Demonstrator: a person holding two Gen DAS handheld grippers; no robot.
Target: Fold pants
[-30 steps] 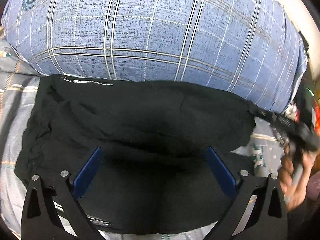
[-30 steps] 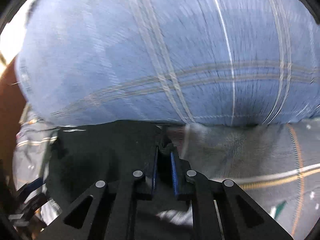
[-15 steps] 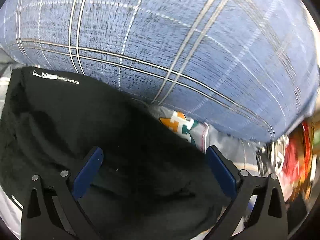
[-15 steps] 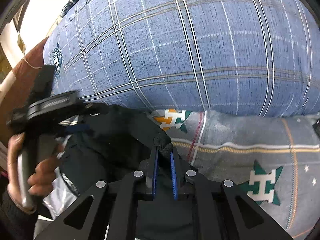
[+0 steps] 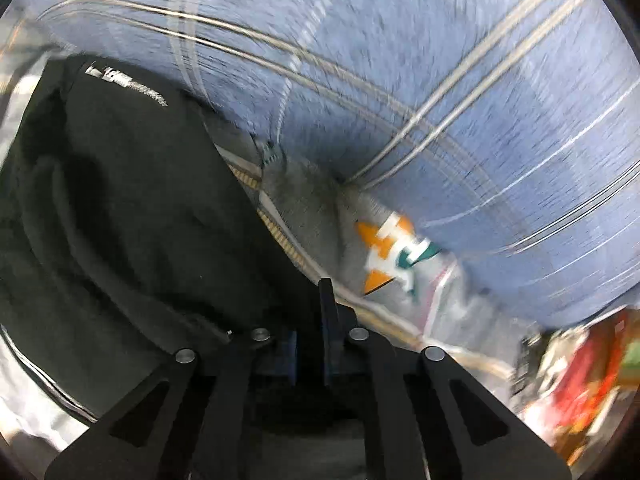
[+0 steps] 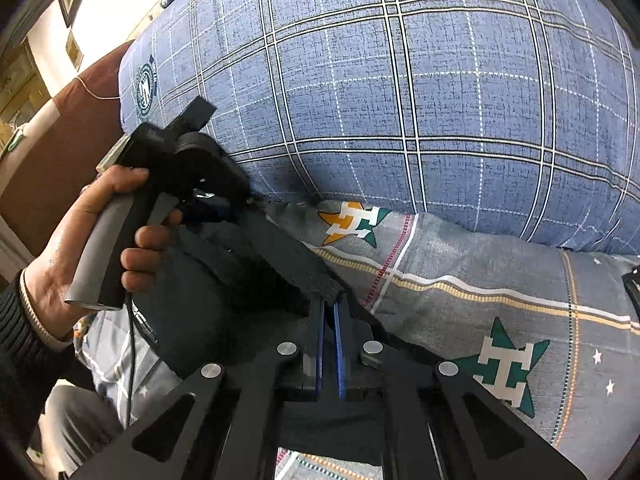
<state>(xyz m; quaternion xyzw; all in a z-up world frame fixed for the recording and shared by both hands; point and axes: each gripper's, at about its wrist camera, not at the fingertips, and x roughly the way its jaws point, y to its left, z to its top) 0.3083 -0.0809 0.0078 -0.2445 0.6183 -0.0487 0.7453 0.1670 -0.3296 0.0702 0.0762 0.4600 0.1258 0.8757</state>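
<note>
I am gripping the black pants [image 6: 224, 312] at both ends of one edge: my right hand-held gripper [image 6: 329, 304] is pinching a corner with its fingers nearly closed, and my left hand-held gripper [image 6: 208, 208], toward ten o'clock, is clamping the far end. The pants are lying on the bed [image 6: 500, 300] below the plaid pillow [image 6: 400, 100]. Next, I judge, I am carrying this edge across evenly to make the fold.
</note>
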